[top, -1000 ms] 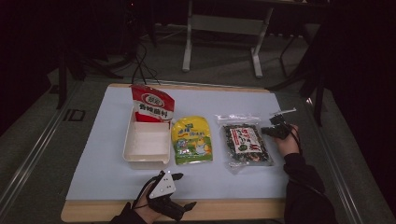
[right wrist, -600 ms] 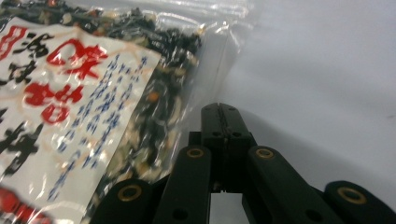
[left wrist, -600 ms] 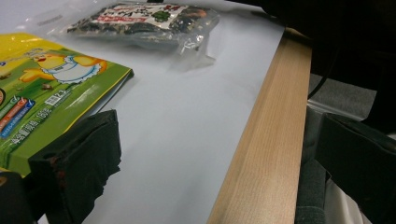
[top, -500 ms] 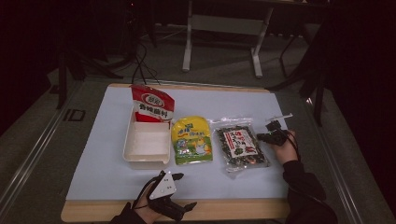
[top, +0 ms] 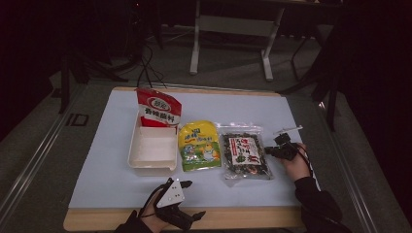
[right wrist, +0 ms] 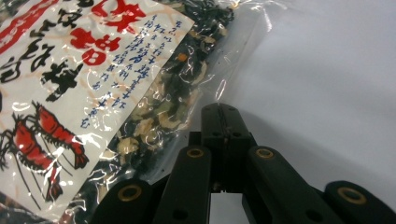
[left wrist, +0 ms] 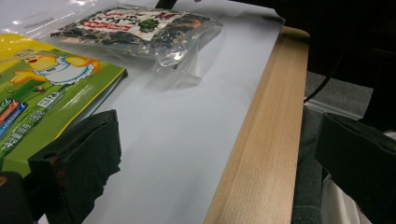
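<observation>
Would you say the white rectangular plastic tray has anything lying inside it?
No, the white rectangular plastic tray shows a bare floor, and the red snack bag leans at its far end.

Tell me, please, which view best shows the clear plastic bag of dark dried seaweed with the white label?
The high view: the whole clear plastic bag of dark dried seaweed lies flat, outline complete. The right gripper view crops it close; the left gripper view shows it far off.

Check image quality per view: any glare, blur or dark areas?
High view: the room is nearly black, the white mat evenly lit, the picture soft. Left gripper view: glare on the clear seaweed bag, its own jaws up close are blurred, the table edge sharp. Right gripper view: highlights on the bag's plastic, label print readable, the shut right gripper in focus.
</observation>
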Tool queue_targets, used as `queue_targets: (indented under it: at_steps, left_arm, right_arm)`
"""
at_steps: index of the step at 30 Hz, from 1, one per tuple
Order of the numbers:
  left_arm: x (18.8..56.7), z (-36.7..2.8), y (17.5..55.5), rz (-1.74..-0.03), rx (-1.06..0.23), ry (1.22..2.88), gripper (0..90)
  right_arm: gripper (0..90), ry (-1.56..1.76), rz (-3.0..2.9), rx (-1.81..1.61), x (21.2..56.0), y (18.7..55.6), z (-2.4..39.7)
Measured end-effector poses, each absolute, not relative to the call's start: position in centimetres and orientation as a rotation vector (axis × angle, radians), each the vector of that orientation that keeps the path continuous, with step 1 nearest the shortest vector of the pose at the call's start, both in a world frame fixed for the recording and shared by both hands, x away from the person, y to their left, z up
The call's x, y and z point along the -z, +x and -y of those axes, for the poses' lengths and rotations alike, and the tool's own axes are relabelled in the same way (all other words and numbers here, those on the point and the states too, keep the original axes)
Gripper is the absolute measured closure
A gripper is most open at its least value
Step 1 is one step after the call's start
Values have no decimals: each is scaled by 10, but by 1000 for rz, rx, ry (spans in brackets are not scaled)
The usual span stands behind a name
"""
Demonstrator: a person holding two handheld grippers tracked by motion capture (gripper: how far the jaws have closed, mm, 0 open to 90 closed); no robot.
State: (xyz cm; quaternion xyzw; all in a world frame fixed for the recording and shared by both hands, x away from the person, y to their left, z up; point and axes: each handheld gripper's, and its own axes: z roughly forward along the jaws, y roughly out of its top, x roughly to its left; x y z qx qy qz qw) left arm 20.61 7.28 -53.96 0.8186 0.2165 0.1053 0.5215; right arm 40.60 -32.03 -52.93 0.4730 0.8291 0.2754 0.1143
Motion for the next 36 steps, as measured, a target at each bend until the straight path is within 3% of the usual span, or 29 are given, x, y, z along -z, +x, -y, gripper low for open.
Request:
queue_targets:
  at_steps: [8, 11, 24, 36]
  left_arm:
    - [539, -74, 206, -523, -257, 1957, 22]
    - [539, -74, 206, -523, -255, 1957, 22]
    - [541, -75, 206, -534, -260, 1959, 22]
    - [542, -84, 200, -579, -288, 1956, 22]
  right_arm:
    - [898, 1372, -2432, -810, 524, 414, 321]
    - [777, 1365, -2433, -807, 515, 426, 320]
    - [618, 1341, -2423, -809, 505, 462, 317]
    - [532, 1329, -2446, -777, 503, 497, 304]
